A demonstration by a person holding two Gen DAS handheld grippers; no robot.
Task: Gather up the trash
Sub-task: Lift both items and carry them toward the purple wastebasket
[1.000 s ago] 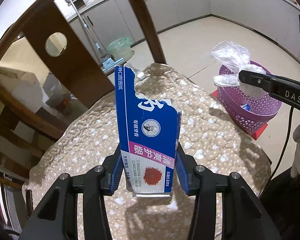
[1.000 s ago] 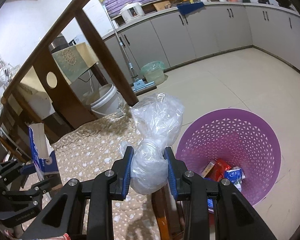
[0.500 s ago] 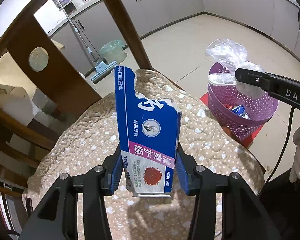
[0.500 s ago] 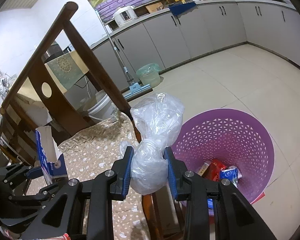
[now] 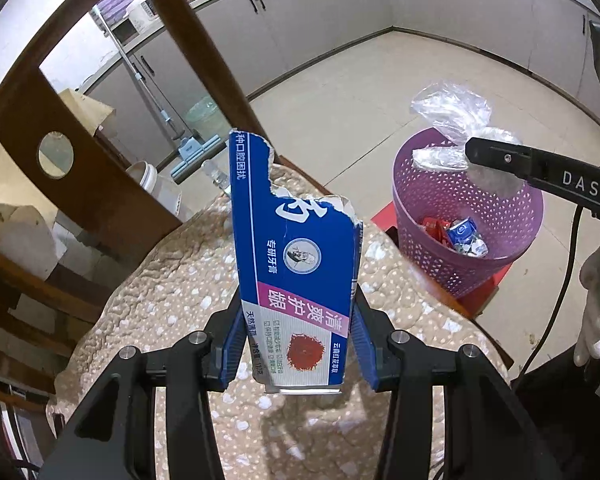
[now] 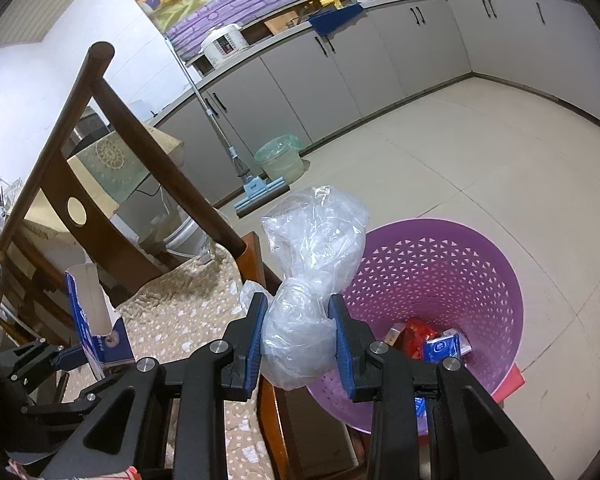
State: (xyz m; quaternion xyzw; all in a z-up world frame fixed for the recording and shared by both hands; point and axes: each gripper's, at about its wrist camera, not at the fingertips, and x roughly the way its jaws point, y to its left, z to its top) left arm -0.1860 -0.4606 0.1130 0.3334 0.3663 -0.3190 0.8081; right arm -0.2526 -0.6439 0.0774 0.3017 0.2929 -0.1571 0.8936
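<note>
My left gripper [image 5: 298, 344] is shut on a torn blue toothpaste box [image 5: 296, 264] and holds it upright above the chair's spotted beige cushion [image 5: 172, 304]. The box also shows in the right wrist view [image 6: 96, 320]. My right gripper [image 6: 300, 344] is shut on a crumpled clear plastic bag [image 6: 308, 276], held over the near rim of the purple basket [image 6: 480, 264]. From the left wrist view the bag [image 5: 452, 120] hangs above the basket [image 5: 432, 208], which holds several wrappers.
The wooden chair back [image 5: 80, 152] rises behind the cushion. A mop [image 6: 256, 192] and a green bucket [image 6: 280, 158] stand on the tiled floor by grey cabinets [image 6: 380, 56]. A red mat [image 6: 510, 380] lies under the basket.
Both grippers have moved up and nearer the basket, keeping their loads. The plastic bag now hangs over the basket's rim, and more of the basket's inside shows.
</note>
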